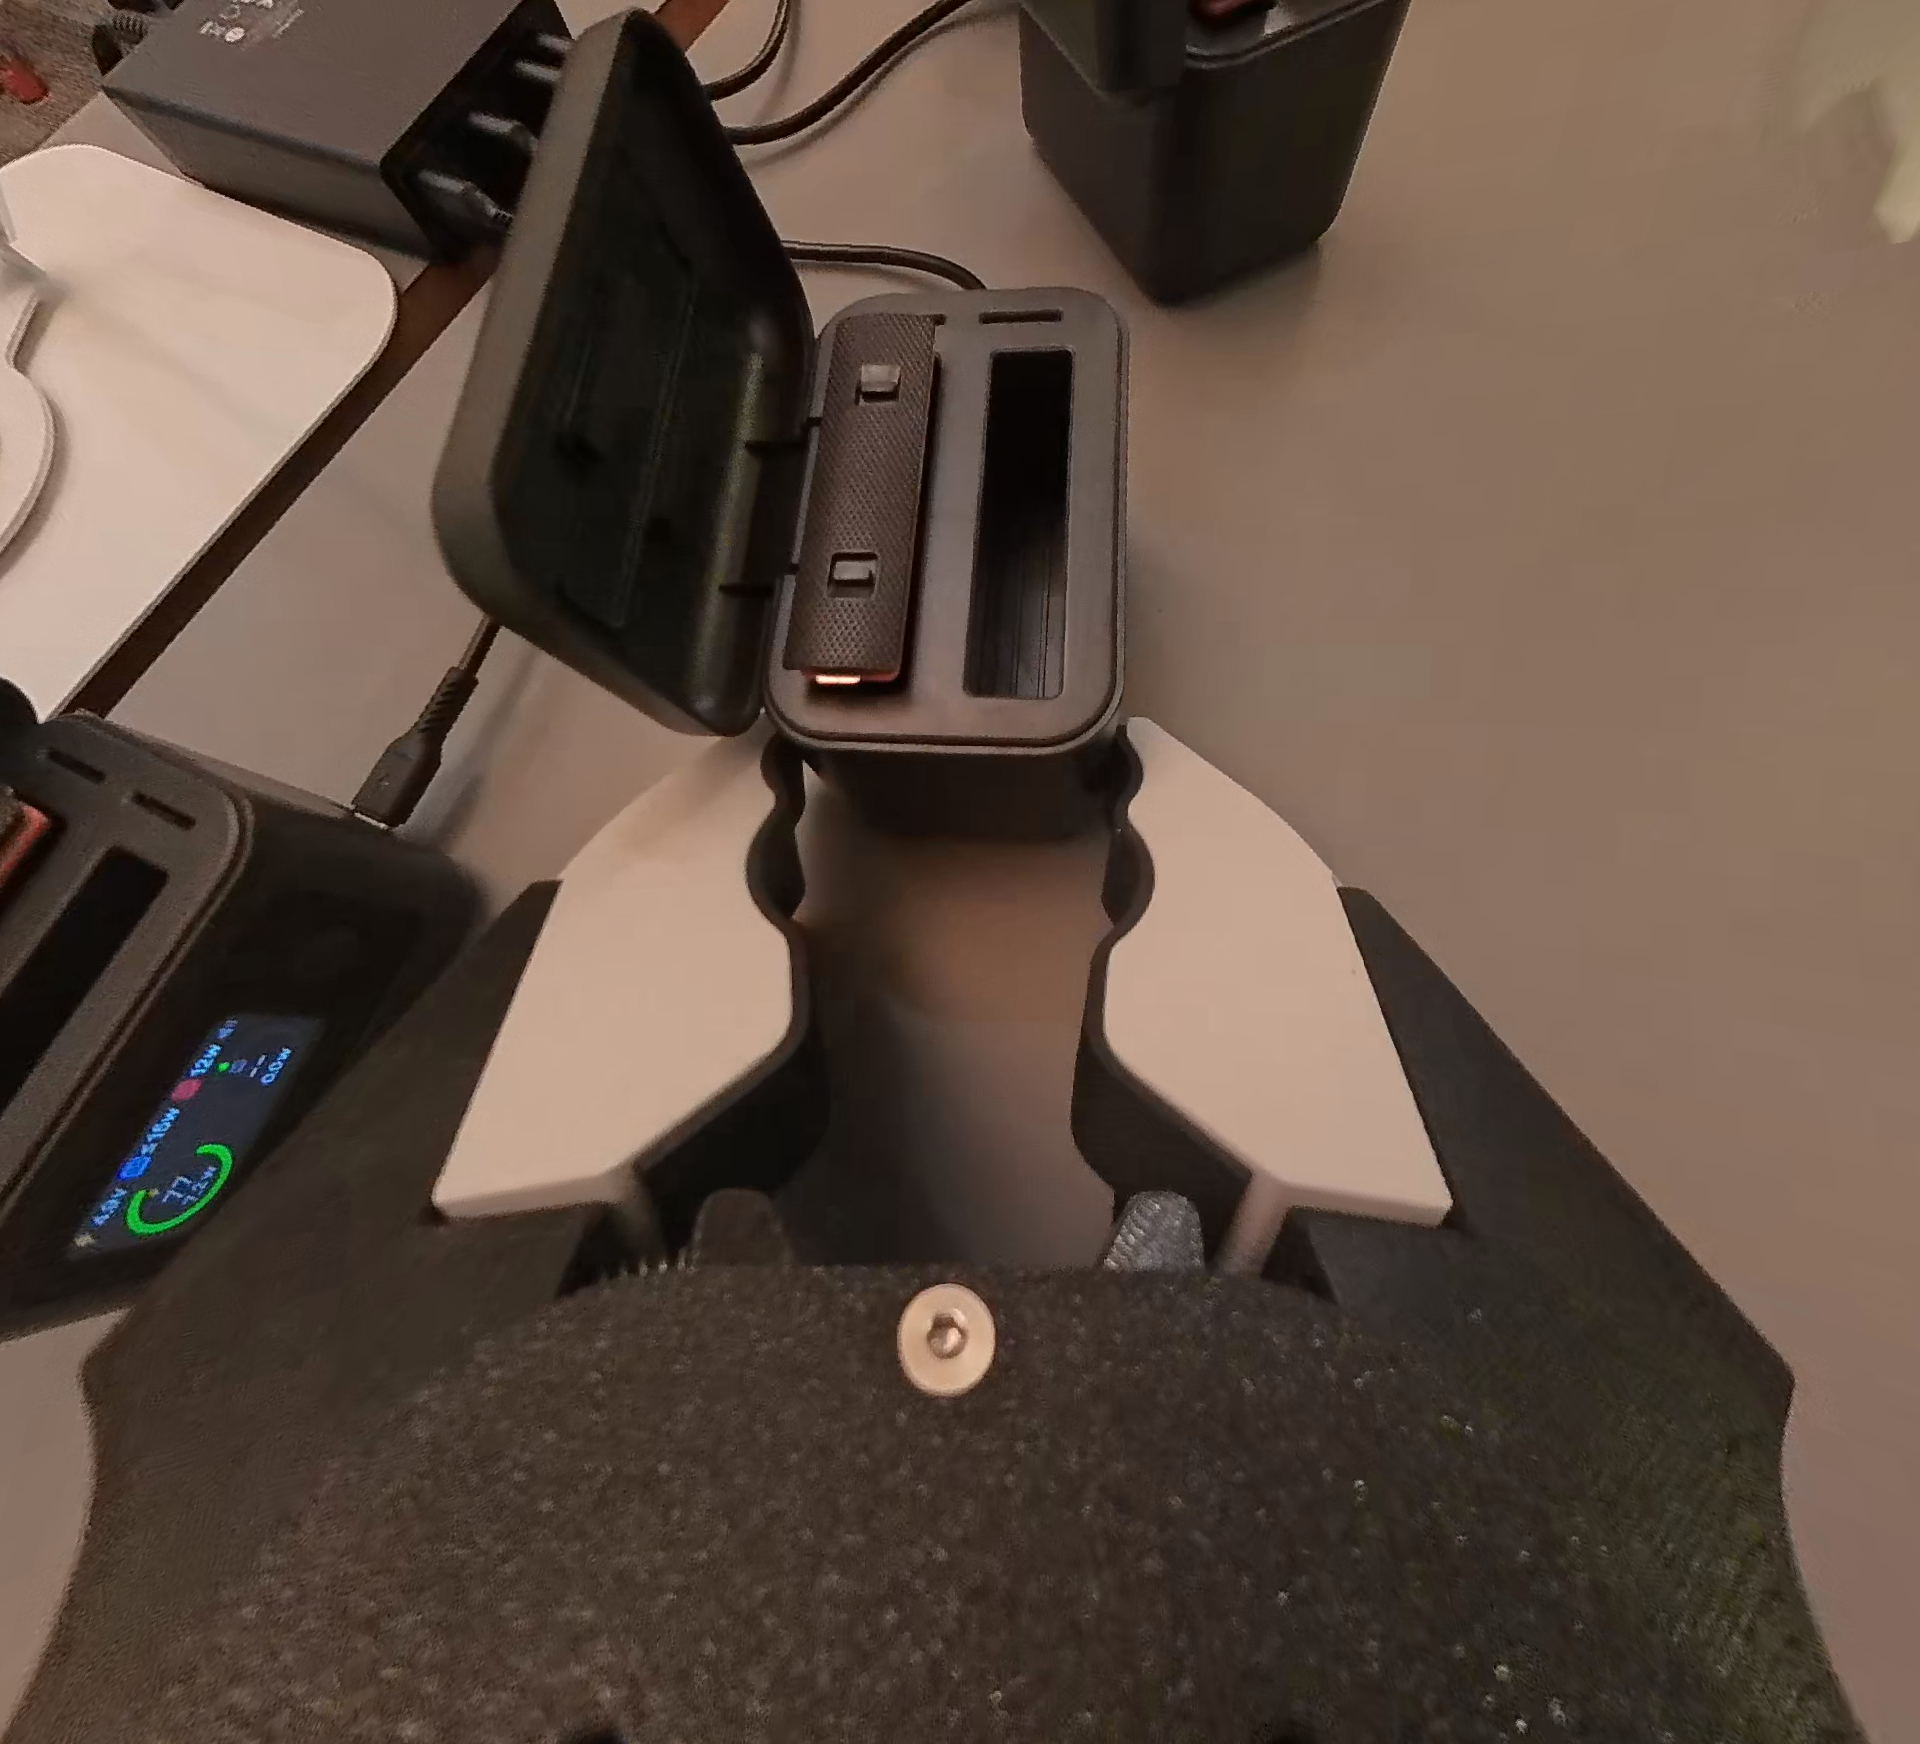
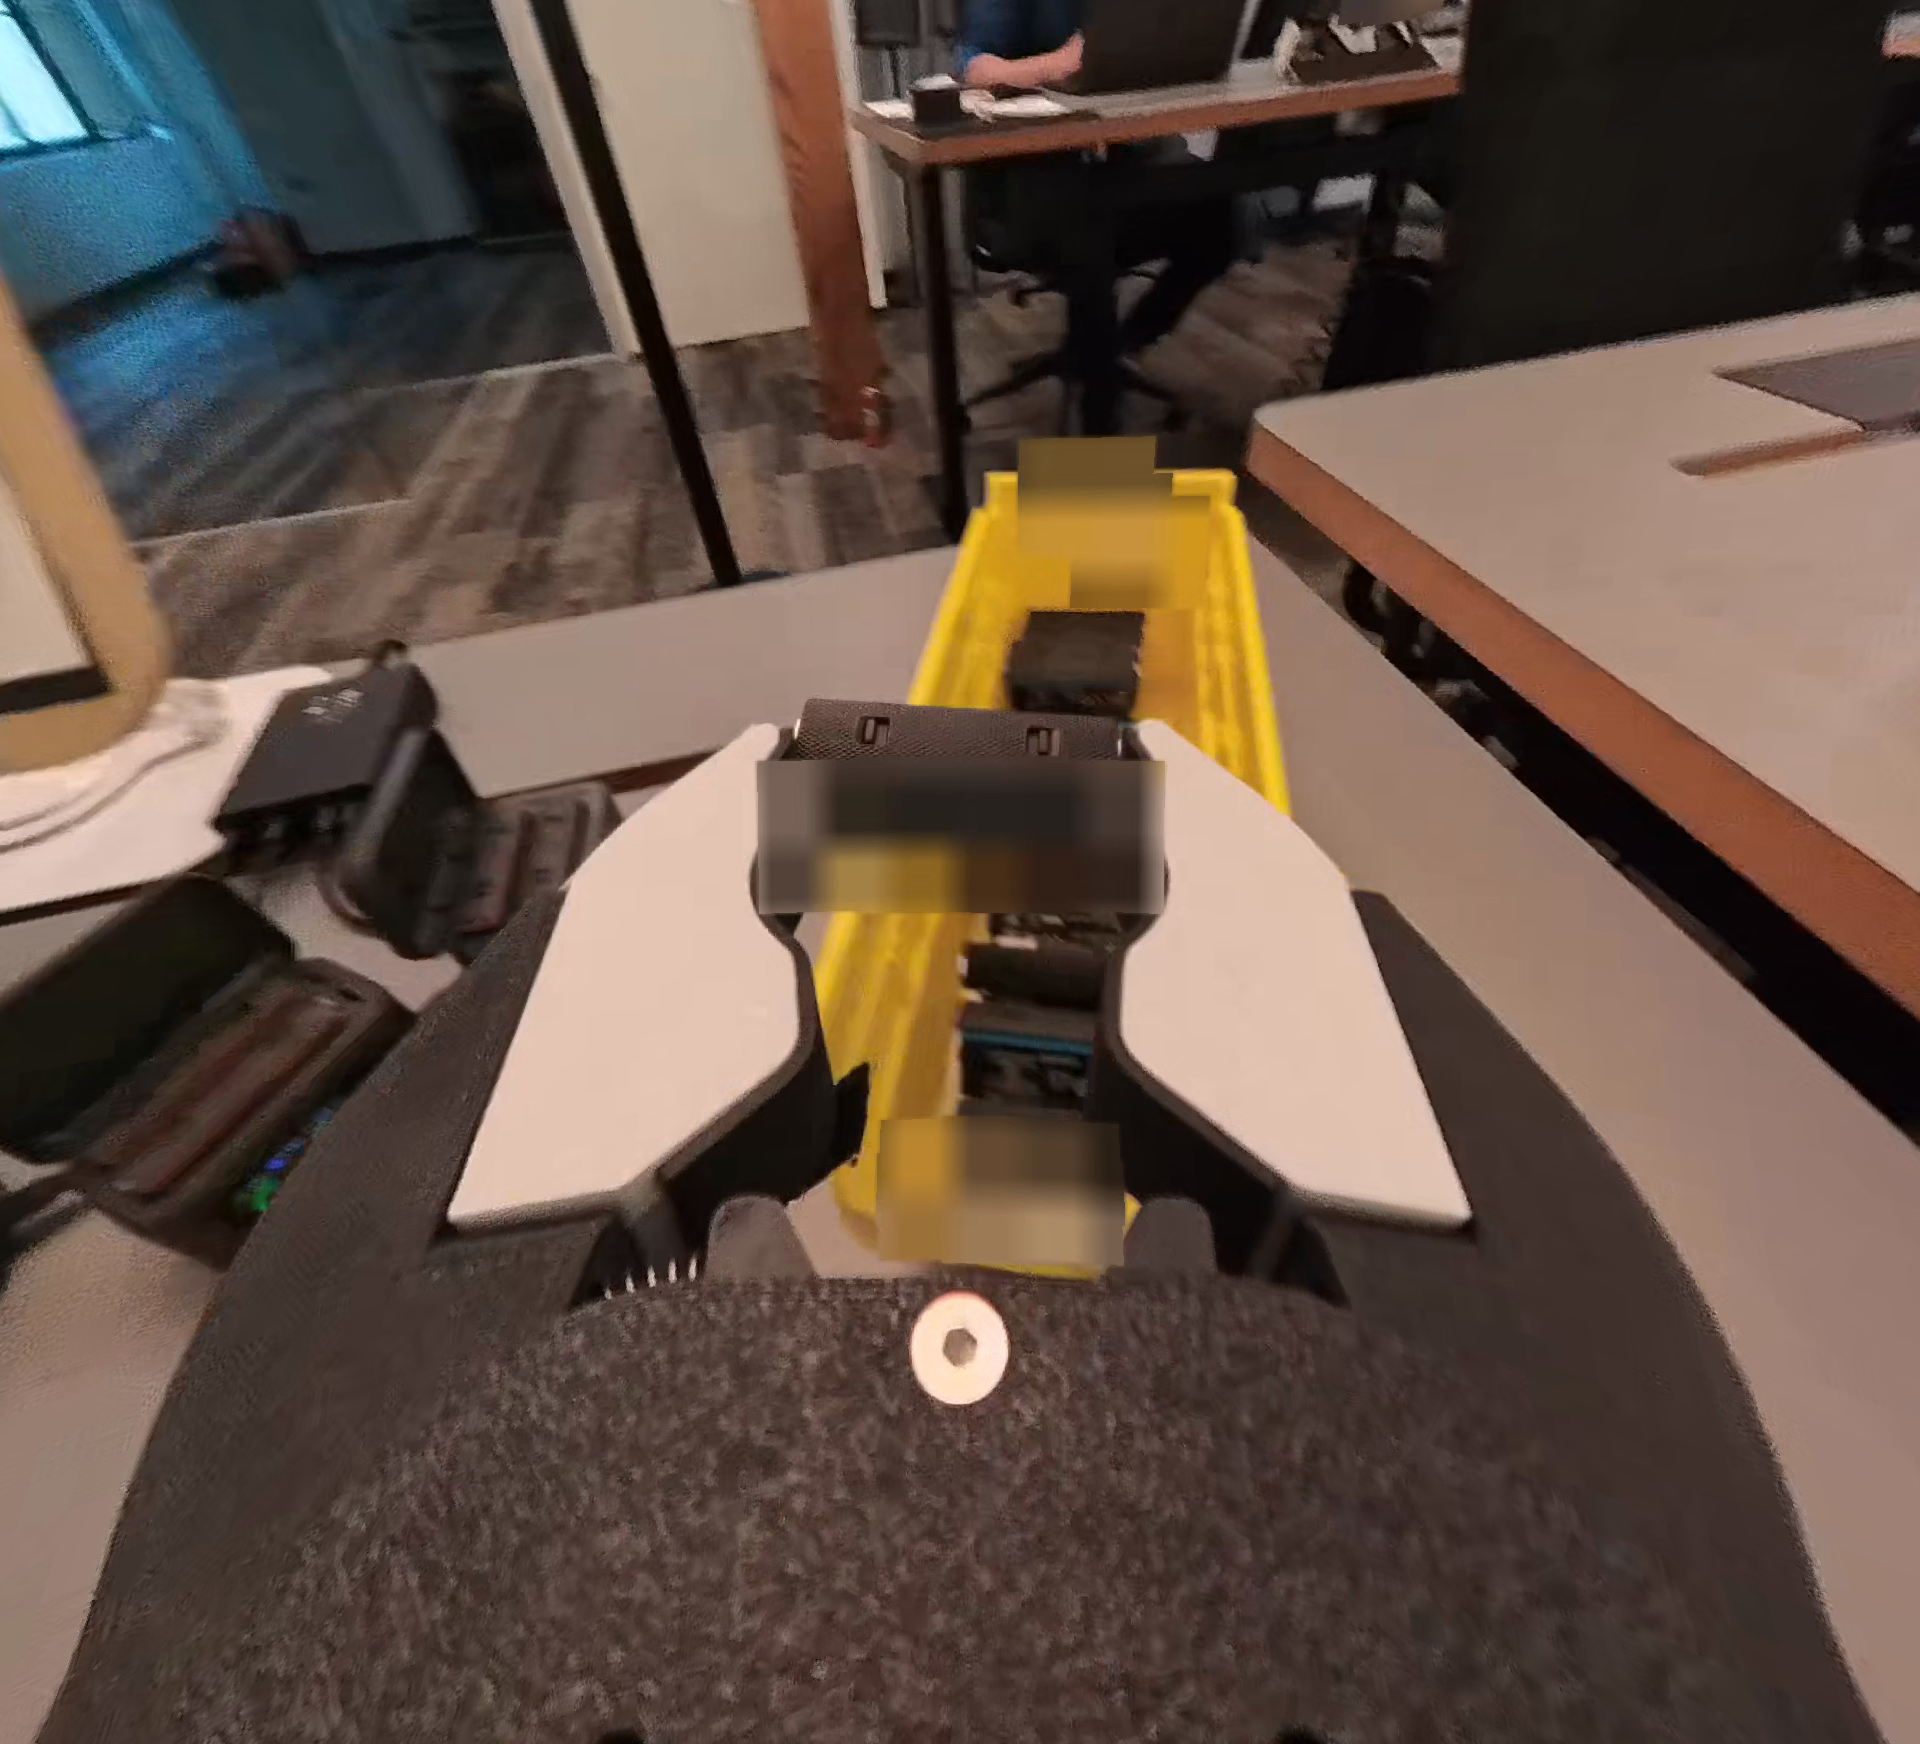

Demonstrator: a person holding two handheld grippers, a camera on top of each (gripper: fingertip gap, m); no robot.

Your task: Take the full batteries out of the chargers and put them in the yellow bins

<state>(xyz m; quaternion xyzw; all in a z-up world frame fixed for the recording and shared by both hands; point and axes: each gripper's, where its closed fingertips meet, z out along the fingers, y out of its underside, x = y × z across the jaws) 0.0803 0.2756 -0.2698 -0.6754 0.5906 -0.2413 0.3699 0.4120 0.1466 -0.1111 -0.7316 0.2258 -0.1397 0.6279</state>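
Room: office with grey desks, and we work at the grey desk (image 1: pixel 1455 655) that carries the chargers; a person sits at a far desk in the right wrist view
Left gripper (image 1: pixel 951 764): clenched round the near end of the open charger (image 1: pixel 1039 718), its fingertips (image 1: pixel 1153 759) pressing both side walls, so we judge it is steadying the case
Open charger: lid (image 1: pixel 623 364) swung up to the left; one battery in the slot (image 1: pixel 868 499) beside the hinge, the other slot (image 1: pixel 1023 520) empty
Other chargers: one at the far right (image 1: pixel 1226 136) with batteries standing in it, one at the near left (image 1: pixel 125 1019) with a lit screen; a black power block (image 1: pixel 312 73) with cables sits behind
Right gripper (image 2: pixel 956 738): grasping a battery (image 2: pixel 956 733) crosswise between its fingertips (image 2: pixel 727 759), held above the yellow bin (image 2: pixel 1262 655)
Yellow bin: long and narrow, running away from us, with several batteries (image 2: pixel 1075 660) already lying inside
Step, as we judge it: lower the held battery into the bin and let go, then go back for the one left in the slot
Handling: we expect a small, stiff, fairly light block with a textured cap that gives grip; take it by the two short ends as now, since the smooth sides could slip
Risk: dropped from a height it could knock against those below, so we would set it low first
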